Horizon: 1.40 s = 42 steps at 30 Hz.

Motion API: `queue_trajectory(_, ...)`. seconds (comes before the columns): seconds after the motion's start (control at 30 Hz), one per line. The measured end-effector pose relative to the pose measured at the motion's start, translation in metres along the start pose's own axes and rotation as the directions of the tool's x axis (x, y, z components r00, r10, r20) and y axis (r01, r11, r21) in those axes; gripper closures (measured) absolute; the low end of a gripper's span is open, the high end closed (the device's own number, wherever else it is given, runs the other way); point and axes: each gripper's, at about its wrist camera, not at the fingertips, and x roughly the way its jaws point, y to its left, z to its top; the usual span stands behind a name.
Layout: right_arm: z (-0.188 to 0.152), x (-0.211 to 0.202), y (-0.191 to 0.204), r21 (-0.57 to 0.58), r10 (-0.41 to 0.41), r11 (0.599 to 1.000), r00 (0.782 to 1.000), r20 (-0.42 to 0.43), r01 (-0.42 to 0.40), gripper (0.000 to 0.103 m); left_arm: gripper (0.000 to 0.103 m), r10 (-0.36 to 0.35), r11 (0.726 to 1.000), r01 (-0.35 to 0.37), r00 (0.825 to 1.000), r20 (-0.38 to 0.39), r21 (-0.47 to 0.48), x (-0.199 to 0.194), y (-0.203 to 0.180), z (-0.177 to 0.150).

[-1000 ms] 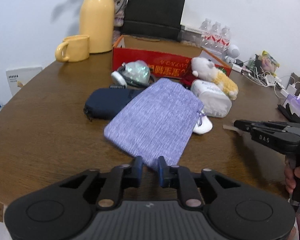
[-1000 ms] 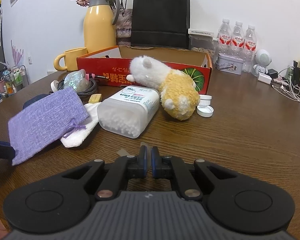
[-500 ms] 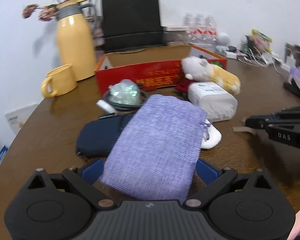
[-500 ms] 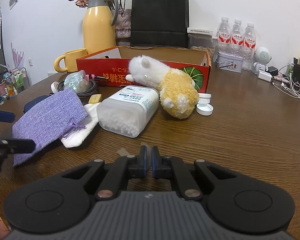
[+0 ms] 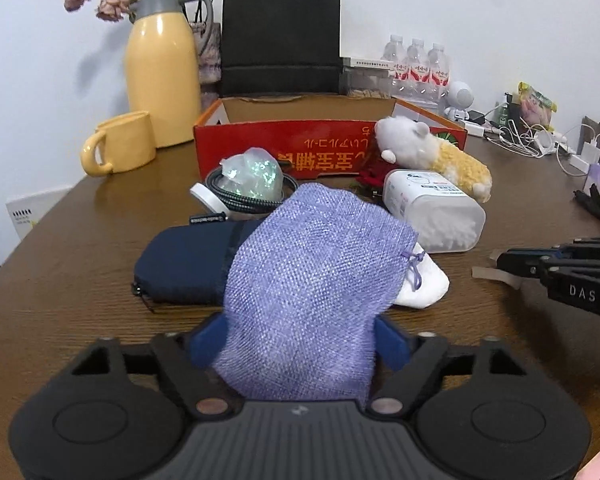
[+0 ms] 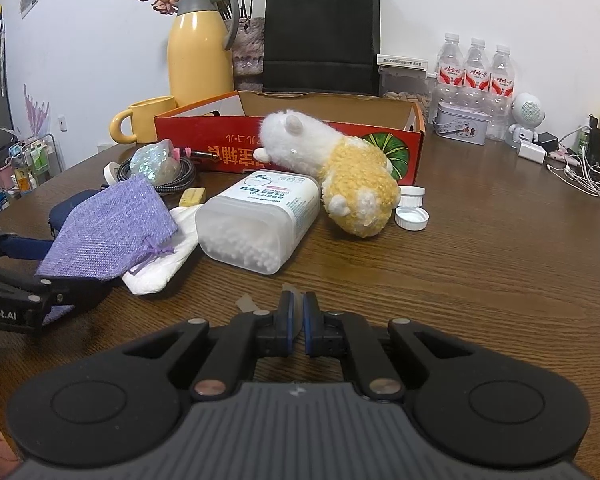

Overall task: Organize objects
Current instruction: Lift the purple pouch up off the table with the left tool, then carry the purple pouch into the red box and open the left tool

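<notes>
We run the risks from left to right across the table.

1. Navy zip pouch (image 5: 188, 266). It lies partly under the left edge of the purple drawstring pouch (image 5: 316, 280). If the jaws catch both fabrics, we judge that the navy pouch could be dragged along.

2. Left gripper (image 5: 300, 346). Its jaws are closing from a wide setting, with the near end of the purple pouch between the 2 blue pads. From the left wrist view we cannot tell whether the pads press the cloth yet. The weave is loose and the pouch looks soft, so a grip on an outer fold alone may slip once lifted. The purple pouch lies at the front of the clutter, well short of the red cardboard box (image 5: 328, 148), which we take as the likely destination.

3. White folded cloth (image 5: 422, 284). The pouch's drawstring bow rests on it. A snag there could pull the cloth along.

4. Cotton swab container (image 6: 260, 220). It lies on its side just beside the white cloth, with the plush hamster (image 6: 332, 172) against it. A wide swing toward the box could knock either.

5. Right gripper (image 6: 298, 320). Its jaws are nearly shut, with a pale strip of tape showing at the tips; it hangs low over the table (image 6: 500, 260). It sits close to the left gripper's path, so a sideways lift risks contact.
</notes>
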Motion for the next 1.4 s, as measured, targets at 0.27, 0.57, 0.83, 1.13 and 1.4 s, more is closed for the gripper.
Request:
queue_trajectory(0.27,0.0,0.0,0.0,-0.002,-0.002,1.0,1.0,0.0,0.002,0.098,0.092,0.01,1.0,-0.009,1.0,0.023,-0.012,-0.016,0.0,-0.005)
queue_trajectory(0.57,-0.003,-0.009,0.0,0.016,-0.013,1.0,0.999,0.043,0.012,0.098,0.094,0.001,1.0,0.001,0.996,0.09,-0.025,-0.039,0.003,0.004)
queue_trajectory(0.83,0.002,-0.014,-0.001,0.022,-0.009,1.0,0.997,0.079,0.007,0.099,0.094,-0.005,0.999,0.01,0.99,0.144,-0.033,-0.052,0.005,0.021)
queue_trajectory(1.13,0.029,-0.027,-0.002,0.029,0.01,0.999,0.986,0.164,-0.015,0.099,0.094,-0.006,0.998,0.016,0.985,0.17,-0.059,-0.044,0.007,0.047)
queue_trajectory(1.4,0.052,-0.027,-0.004,0.027,0.029,0.999,0.978,0.208,-0.035,0.098,0.094,-0.02,0.996,0.034,0.984,0.177,-0.076,-0.032,0.005,0.064)
